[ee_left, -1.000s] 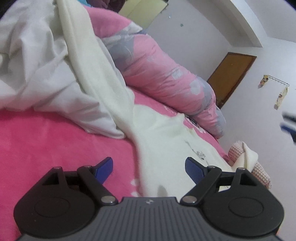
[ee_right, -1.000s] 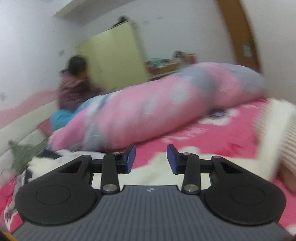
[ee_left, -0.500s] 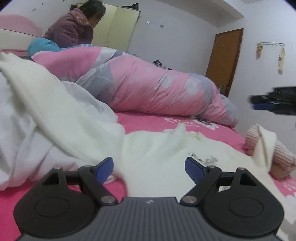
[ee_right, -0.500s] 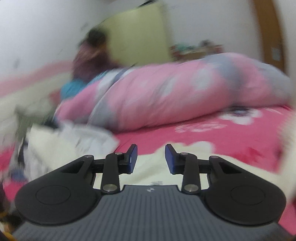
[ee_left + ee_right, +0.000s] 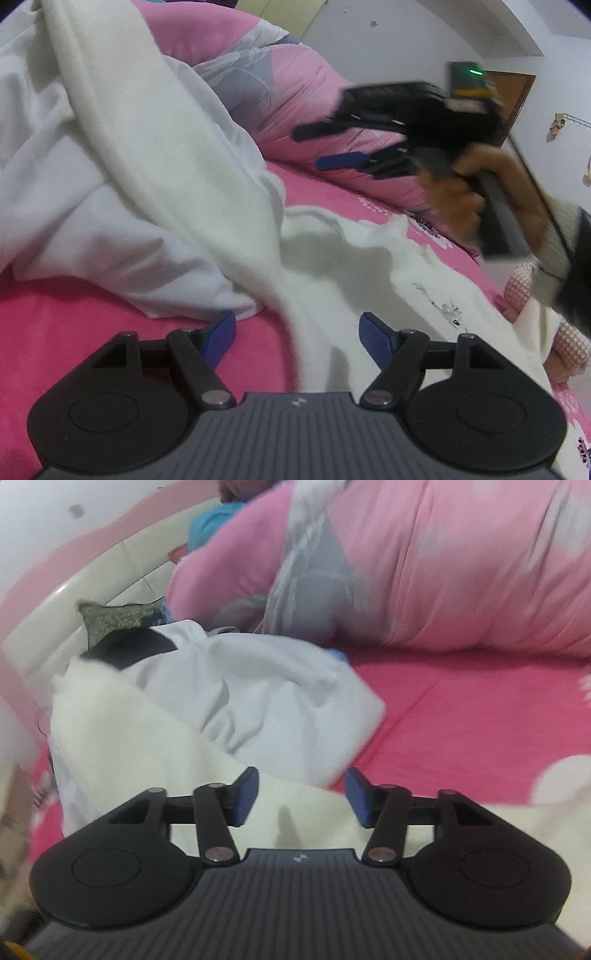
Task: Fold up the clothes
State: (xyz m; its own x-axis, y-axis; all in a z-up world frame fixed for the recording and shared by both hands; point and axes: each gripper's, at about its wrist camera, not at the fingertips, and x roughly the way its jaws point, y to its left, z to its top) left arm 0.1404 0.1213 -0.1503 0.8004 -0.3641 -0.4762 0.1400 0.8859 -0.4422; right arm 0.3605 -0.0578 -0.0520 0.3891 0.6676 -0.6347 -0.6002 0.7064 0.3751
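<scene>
I am at the start of the fold: neither tool has cloth in it yet, and I judge the step in hand is reaching for a first grasp on the cream top [image 5: 369,266]. My left tool [image 5: 297,330] stands wide, its blue pads apart with nothing between them but the cream top running under and ahead of the gap, spread over the pink bed [image 5: 55,325]. My right tool [image 5: 301,794] is also parted, moderately wide, and hovers over the same cream cloth, which lies just under its pads and off to its left.

Ahead of the left tool and up to its left a white garment [image 5: 92,229] is heaped, and a cream sleeve drapes across it. So the next move, as I read it, calls for pulling that sleeve free of the heap and laying the top flat before any crease is made. Each tool would need to drop onto an edge and close on a single layer.

The left view shows what the right cannot: the right tool itself, held in a hand [image 5: 461,199] above the cloth, blurred, and a small print on the top's front, plus a pink checked item [image 5: 569,339] at far right. The right view alone shows the white garment's near corner just ahead of the pads, the rolled quilt [image 5: 443,572] beyond, and the headboard [image 5: 74,602] far left.
</scene>
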